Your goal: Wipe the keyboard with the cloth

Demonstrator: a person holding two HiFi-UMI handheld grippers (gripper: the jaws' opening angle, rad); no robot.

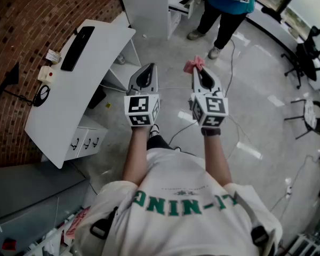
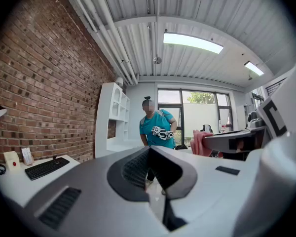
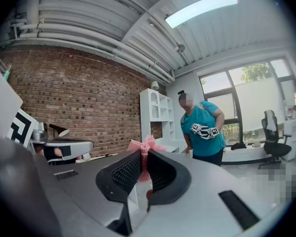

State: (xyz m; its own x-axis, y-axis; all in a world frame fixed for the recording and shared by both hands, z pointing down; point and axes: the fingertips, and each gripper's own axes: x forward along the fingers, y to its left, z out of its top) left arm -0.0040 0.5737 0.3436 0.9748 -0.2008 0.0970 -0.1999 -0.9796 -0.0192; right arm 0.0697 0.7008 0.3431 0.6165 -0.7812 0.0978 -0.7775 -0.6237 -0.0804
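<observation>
The right gripper [image 1: 198,71] was clamped on the pink cloth [image 1: 194,64], which stuck out past its tips in a small bunch. The left gripper [image 1: 149,68] was closed with nothing in it. Both were held up over open floor, well apart from the keyboard [image 1: 77,48], which lay on the white desk [image 1: 64,116] off to the person's left, near the brick wall.

The likeliest trouble was the grip: only a narrow pinch of cloth sat between the jaws, so a dragging stroke across the keys could pull it free. With so little cloth showing, hard jaw tips might also scrape or press keys. The keyboard looked light enough to slide unless the empty gripper steadied it, and a small white box [image 1: 47,74] beside it could be knocked.

Green letters on the wearer's shirt [image 1: 181,201], seen upside down, appeared to read LI-NING. The 2 marker cubes carried only square codes — the desk's small labels were too small to read.
</observation>
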